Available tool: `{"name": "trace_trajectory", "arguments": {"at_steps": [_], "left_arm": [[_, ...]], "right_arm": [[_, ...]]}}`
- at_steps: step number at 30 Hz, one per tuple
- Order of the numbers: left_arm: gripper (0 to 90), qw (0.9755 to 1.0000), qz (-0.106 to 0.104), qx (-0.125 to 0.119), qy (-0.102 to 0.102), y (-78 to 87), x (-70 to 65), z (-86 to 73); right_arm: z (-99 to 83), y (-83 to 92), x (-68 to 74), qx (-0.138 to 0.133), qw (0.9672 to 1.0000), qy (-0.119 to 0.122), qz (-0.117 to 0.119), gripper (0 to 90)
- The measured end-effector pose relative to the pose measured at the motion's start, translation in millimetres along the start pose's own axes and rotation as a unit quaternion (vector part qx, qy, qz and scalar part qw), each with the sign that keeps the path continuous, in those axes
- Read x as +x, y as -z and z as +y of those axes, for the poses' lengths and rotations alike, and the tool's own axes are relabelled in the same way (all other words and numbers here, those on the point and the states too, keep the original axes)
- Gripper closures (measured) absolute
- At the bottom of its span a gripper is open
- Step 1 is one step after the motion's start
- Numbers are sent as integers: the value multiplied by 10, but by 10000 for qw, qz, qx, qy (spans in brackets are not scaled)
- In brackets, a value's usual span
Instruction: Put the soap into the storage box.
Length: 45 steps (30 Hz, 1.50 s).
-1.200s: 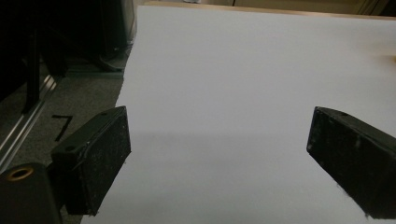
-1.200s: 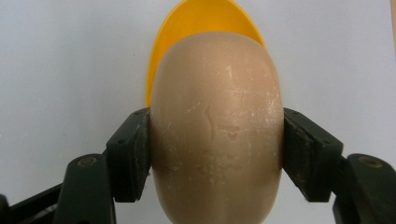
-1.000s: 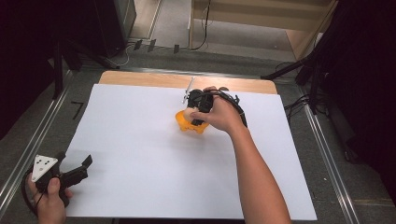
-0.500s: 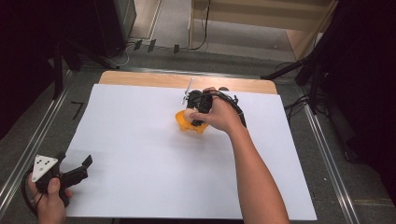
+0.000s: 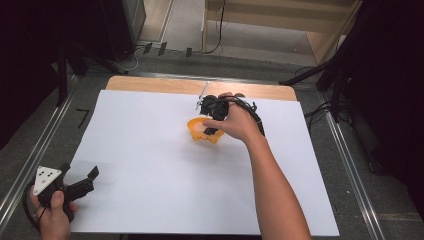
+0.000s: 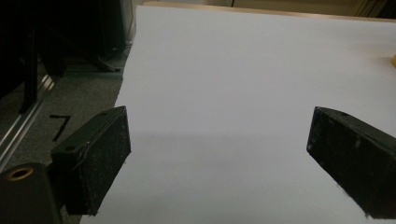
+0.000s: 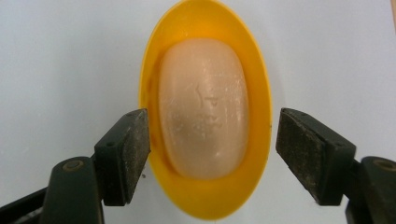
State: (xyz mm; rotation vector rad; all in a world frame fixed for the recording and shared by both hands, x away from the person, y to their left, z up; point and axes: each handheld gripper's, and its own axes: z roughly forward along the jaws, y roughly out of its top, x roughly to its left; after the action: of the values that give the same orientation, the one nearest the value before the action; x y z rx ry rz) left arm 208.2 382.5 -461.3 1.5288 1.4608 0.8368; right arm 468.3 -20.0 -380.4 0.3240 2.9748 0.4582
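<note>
A yellow oval dish [image 7: 210,205] lies on the white sheet with a pale peach bar of soap [image 7: 203,107] in it. My right gripper [image 7: 212,149] points down over it, and its jaws have just been opening. The dish sits between the pads: the left pad is at the rim and the right pad stands clear, so nothing is held. In the high view the dish [image 5: 197,131] lies at the table's middle back under the right gripper [image 5: 212,131]. My left gripper [image 5: 80,174] rests open at the near left, its jaws [image 6: 219,154] wide apart over bare paper.
The white sheet [image 5: 150,150] covers most of the wooden table [image 5: 150,85]. Metal rails [image 5: 345,150] run along both sides. A black mark [image 6: 60,126] lies on the grey floor strip to the left. Cables lie beyond the table's far edge.
</note>
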Motion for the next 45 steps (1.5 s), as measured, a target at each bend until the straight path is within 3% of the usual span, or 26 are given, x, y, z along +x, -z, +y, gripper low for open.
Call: {"name": "trace_trajectory", "arguments": {"at_steps": [1,2,3,5,8,10,12,14,17,20,24,26,31,34,37,45], "left_arm": [[69,10000,7,16,-10,-1,1,1],[69,10000,10,-4,-3,1,-2,-1],[69,10000,19,-27,0,1,-4,-3],[69,10000,2,-2,0,1,0,0],[69,10000,15,-54,31,4,0,-5],[69,10000,7,-72,29,6,0,-6],[69,10000,21,-66,41,14,4,-7],[69,9999,0,-110,52,20,8,-11],[69,10000,12,-67,47,15,4,-8],[69,10000,-7,-44,32,6,0,-6],[69,10000,10,10,3,3,-1,-2],[69,10000,10,-68,19,13,-2,-9],[69,10000,21,-61,30,7,0,-8],[69,10000,23,-5,-15,5,-4,-4],[69,10000,-13,23,-2,1,3,-1],[69,10000,36,41,-27,-9,-11,0]], "right_arm": [[-3,33,8,-11,10000,9,-51,266],[-15,100,33,-162,9997,-128,-122,265],[-15,100,33,-162,9997,-128,-122,265],[-43,149,59,-426,9988,-243,-42,258],[-96,208,100,-399,9986,-313,-152,273],[-149,255,125,-539,9976,-385,-217,290],[-236,318,151,-728,9955,-602,-112,293],[-304,375,166,-762,9945,-697,-167,275],[-425,417,173,-1100,9894,-943,-5,200],[-501,382,211,-942,9903,-969,-327,129],[-590,371,240,-873,9902,-1015,-390,132],[-707,366,258,-1119,9851,-1284,-254,133],[-864,330,325,-1204,9817,-1452,-277,132],[-975,325,408,-1386,9766,-1617,-308,125],[-1097,312,504,-1573,9678,-1904,-496,62],[-1412,298,680,-1825,9567,-2205,-525,17]]}}
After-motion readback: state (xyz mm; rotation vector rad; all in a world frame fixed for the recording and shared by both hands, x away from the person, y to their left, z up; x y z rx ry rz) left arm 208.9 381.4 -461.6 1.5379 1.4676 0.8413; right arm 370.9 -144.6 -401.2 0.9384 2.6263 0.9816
